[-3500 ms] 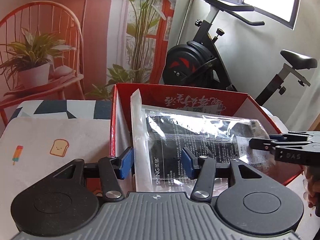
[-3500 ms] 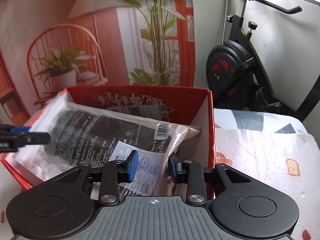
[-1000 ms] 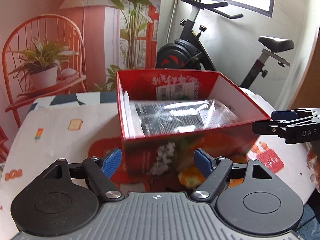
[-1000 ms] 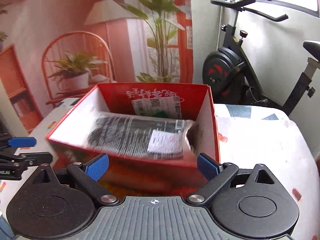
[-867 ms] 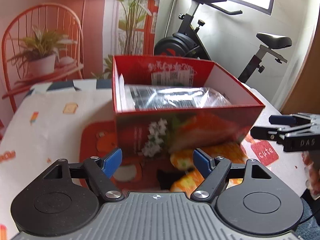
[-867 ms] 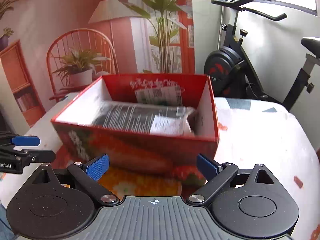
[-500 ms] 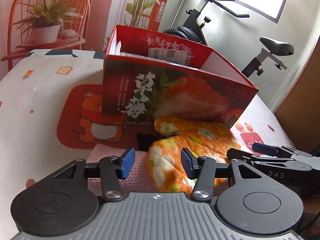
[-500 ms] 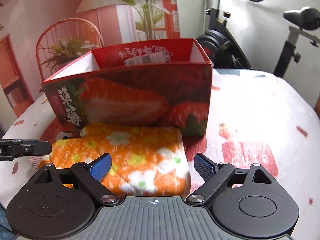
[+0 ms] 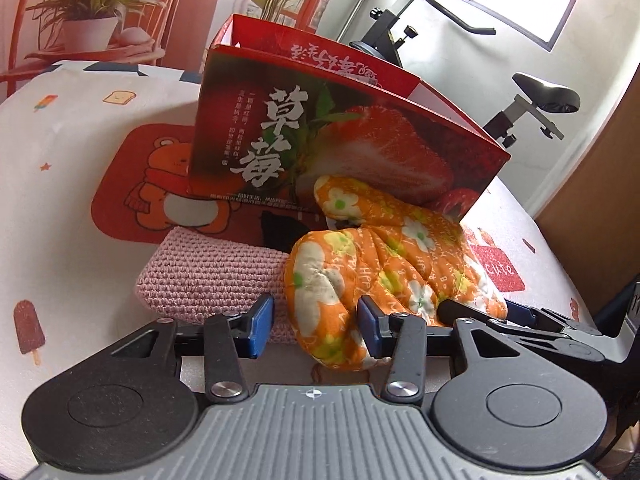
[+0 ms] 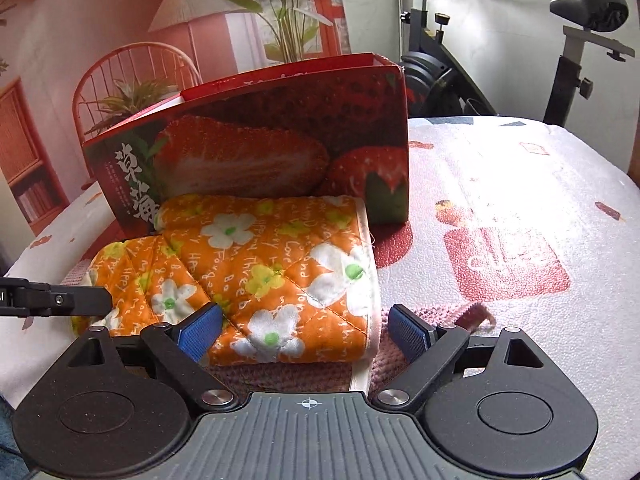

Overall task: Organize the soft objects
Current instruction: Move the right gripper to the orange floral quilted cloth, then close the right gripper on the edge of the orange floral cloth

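Left wrist view: our left gripper (image 9: 316, 326) is closing around the rounded end of the orange floral mitt (image 9: 384, 256); its right pad sits against the fabric, the left pad has a gap. The mitt lies on a pink knitted piece (image 9: 208, 272), just before the strawberry box (image 9: 340, 136) on the patterned tablecloth (image 9: 72, 184). In the right wrist view our right gripper (image 10: 304, 332) stands wide open, straddling the mitt's cuff end (image 10: 280, 272) without gripping it
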